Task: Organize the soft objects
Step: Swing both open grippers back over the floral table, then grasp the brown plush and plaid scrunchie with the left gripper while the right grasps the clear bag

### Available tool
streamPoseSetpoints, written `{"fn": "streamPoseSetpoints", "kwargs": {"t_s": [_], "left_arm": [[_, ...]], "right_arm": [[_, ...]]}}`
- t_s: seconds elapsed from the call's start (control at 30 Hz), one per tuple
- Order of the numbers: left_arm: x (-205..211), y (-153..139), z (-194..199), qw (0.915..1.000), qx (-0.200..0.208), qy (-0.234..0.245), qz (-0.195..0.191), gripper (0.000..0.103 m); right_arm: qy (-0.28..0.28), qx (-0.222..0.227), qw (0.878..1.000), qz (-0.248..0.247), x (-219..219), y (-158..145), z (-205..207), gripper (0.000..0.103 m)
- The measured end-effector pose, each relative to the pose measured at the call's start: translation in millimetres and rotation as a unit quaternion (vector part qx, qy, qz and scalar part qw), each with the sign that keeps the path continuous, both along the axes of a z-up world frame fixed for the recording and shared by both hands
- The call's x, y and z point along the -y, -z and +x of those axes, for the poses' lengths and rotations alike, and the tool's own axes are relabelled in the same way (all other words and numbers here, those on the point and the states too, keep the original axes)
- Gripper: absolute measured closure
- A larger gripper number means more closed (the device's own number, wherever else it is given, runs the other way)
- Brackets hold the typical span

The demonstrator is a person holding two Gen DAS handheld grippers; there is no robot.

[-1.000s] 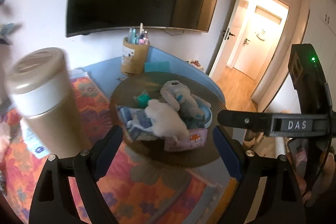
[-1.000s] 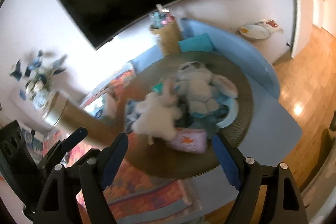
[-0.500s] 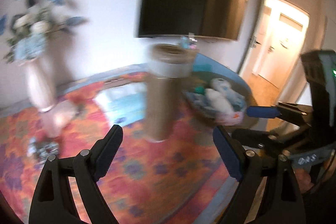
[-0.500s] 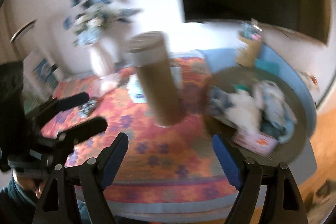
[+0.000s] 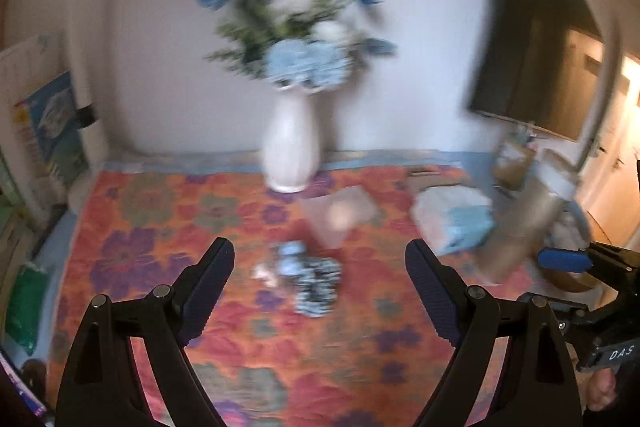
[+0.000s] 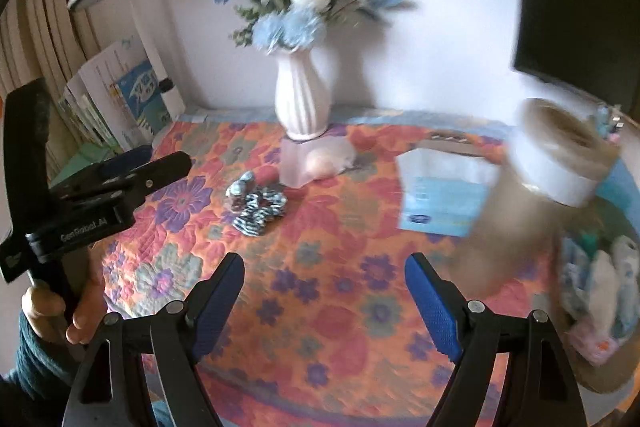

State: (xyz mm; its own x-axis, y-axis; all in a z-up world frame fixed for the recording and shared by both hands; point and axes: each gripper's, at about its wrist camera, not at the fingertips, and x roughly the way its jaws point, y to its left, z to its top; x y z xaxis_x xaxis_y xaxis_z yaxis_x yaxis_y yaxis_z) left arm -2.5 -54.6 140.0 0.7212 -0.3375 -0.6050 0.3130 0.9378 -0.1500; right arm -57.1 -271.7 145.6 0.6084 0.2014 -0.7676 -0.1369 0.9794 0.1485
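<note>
A small heap of blue-and-white striped soft cloth pieces (image 5: 308,277) lies on the orange flowered cloth (image 5: 280,367); it also shows in the right wrist view (image 6: 256,205). My left gripper (image 5: 320,291) is open and empty, hovering just short of the heap. My right gripper (image 6: 324,301) is open and empty, above the cloth to the right of the heap. At the right edge a round tray (image 6: 600,375) holds white and blue plush toys (image 6: 612,279).
A white vase with blue flowers (image 6: 302,99) stands at the back, a translucent pink box (image 6: 316,159) before it. A tissue pack (image 6: 444,195) and a tall tan canister with a white band (image 6: 532,195) stand right. Books (image 6: 120,95) lean at left.
Both grippers have swung left, away from the tray of plush toys, and now face the vase and the striped cloth heap. Both stay open and empty.
</note>
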Motion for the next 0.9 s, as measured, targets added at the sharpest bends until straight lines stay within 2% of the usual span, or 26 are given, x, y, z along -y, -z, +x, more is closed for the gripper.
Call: {"fn": "streamPoseSetpoints", "kwargs": {"t_s": [0.17,0.3,0.4,0.5,0.63,0.7,0.8,0.9], "left_arm": [[-15.5,18.1,21.6,0.9997,-0.023,-0.008,0.0,0.016],[-13.1,42.9,45.3,0.9986,-0.052,0.006,0.002,0.016],[-10.7,64.1,58.1,0.9971,-0.075,0.009,0.002,0.016],[-10.7,76.6,64.6,0.9967,-0.079,0.012,-0.006,0.016],[-12.7,89.2,74.1,0.995,-0.096,0.021,-0.018,0.017],[-14.9,90.3,77.4,0.9943,-0.102,0.022,-0.022,0.016],[-16.8,89.7,79.2,0.9924,-0.111,0.035,-0.04,0.016],[-10.8,92.9,78.5,0.9894,-0.123,0.061,-0.047,0.016]], "right_arm": [[-0.003,-0.036,0.999,0.014,-27.9,22.7,42.9,0.022],[0.023,-0.059,0.998,0.015,-39.7,44.9,75.0,0.022],[0.057,-0.083,0.994,-0.043,-46.4,76.6,92.7,0.022],[0.059,-0.105,0.991,-0.06,-53.2,103.4,103.0,0.022],[0.073,-0.111,0.988,-0.081,-53.5,112.2,116.5,0.022],[0.082,-0.112,0.988,-0.069,-46.5,111.0,126.9,0.022],[0.093,-0.117,0.989,-0.02,-30.8,108.9,146.5,0.022],[0.1,-0.118,0.987,0.053,-19.2,108.3,168.1,0.022]]}}
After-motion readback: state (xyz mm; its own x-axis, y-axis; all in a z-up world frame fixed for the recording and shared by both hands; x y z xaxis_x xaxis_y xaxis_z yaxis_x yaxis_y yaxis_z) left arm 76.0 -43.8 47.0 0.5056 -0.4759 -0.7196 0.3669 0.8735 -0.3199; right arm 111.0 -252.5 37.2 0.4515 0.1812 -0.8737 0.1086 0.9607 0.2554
